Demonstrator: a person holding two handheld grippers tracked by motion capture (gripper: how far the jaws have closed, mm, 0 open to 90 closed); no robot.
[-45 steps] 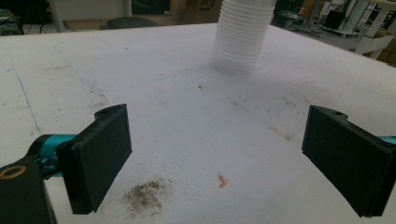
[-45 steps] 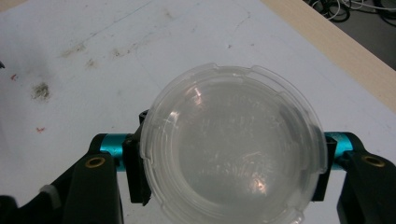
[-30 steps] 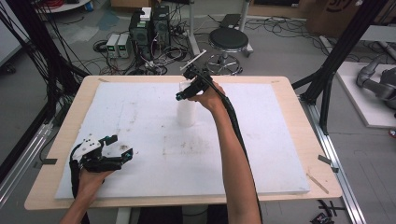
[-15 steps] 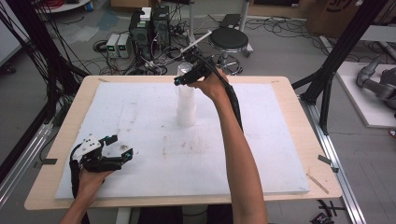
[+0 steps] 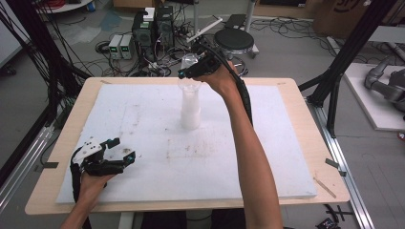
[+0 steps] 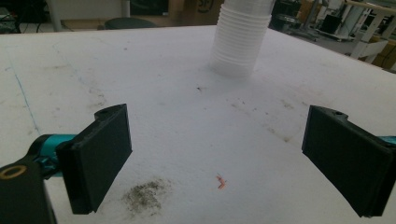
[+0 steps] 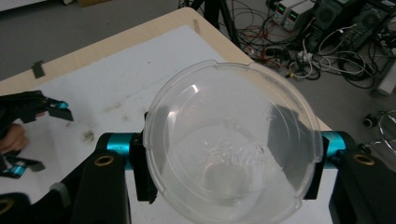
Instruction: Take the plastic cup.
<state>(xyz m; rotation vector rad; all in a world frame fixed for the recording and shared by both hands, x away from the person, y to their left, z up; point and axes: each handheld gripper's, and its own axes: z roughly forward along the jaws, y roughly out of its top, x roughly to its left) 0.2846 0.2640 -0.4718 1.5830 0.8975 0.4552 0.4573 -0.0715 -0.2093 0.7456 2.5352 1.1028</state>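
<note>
White padding covers the desk, where a stack of clear cups stands upright at twelve o'clock. Directly above it, the right gripper has just been closing and now grasps one clear cup, mouth toward its camera, axis near vertical. Left gripper rests released at seven o'clock, well apart.

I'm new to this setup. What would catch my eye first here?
The right gripper, raised above the far middle of the table, clamps one clear cup. Below it a stack of cups stands on the white mat. The left gripper rests open at the near left corner.
</note>
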